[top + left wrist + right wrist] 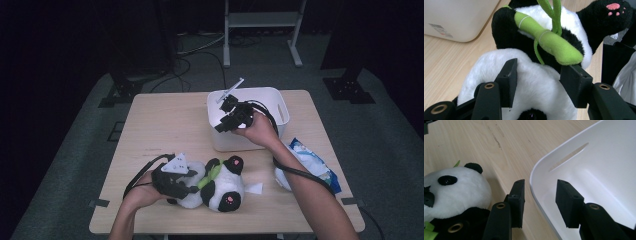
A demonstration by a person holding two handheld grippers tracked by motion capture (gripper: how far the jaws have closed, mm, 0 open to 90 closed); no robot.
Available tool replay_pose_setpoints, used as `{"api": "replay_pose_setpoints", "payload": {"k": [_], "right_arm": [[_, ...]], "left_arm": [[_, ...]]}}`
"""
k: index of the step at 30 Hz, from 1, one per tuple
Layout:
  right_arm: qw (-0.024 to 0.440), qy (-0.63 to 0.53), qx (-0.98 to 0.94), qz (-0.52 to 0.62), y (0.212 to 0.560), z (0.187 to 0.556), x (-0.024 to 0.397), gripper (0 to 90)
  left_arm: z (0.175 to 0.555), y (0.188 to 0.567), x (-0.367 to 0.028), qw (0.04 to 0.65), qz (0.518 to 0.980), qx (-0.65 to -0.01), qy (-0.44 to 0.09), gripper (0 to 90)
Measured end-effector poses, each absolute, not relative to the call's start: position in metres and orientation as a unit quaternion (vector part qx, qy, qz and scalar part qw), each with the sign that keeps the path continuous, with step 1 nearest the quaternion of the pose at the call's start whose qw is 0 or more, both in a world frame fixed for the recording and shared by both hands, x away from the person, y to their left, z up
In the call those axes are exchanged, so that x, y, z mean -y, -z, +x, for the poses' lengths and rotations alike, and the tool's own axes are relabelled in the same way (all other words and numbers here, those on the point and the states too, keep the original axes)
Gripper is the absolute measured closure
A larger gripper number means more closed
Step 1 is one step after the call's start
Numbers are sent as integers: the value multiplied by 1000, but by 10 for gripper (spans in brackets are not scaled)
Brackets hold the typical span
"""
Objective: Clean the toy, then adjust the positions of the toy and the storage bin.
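One black-and-white plush panda (529,82) with a green felt bamboo stalk (549,41) is clamped between the left gripper (537,82) jaws; one white plastic bin's (584,182) rim is straddled, untouched, between the parted right gripper (540,200) jaws.

A light wooden table (165,120) stands on grey carpet (385,140) in a dim room whose far side falls into darkness, with a white metal frame (262,22), black stand bases (350,90) and loose black cables (195,55) on the floor behind it.
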State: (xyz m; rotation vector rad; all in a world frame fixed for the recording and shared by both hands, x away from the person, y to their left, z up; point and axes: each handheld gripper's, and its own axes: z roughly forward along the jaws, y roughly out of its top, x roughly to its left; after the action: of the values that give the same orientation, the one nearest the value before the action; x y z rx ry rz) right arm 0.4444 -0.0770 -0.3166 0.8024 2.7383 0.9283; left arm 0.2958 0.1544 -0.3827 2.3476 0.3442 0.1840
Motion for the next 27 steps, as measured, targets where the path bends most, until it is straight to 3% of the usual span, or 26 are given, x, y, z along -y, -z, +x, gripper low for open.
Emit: {"api": "replay_pose_setpoints", "payload": {"k": [27], "right_arm": [[58,-293,-921,252,324,444,47,787]], "left_arm": [[295,383,-154,373,915,-134,-70,471]]}}
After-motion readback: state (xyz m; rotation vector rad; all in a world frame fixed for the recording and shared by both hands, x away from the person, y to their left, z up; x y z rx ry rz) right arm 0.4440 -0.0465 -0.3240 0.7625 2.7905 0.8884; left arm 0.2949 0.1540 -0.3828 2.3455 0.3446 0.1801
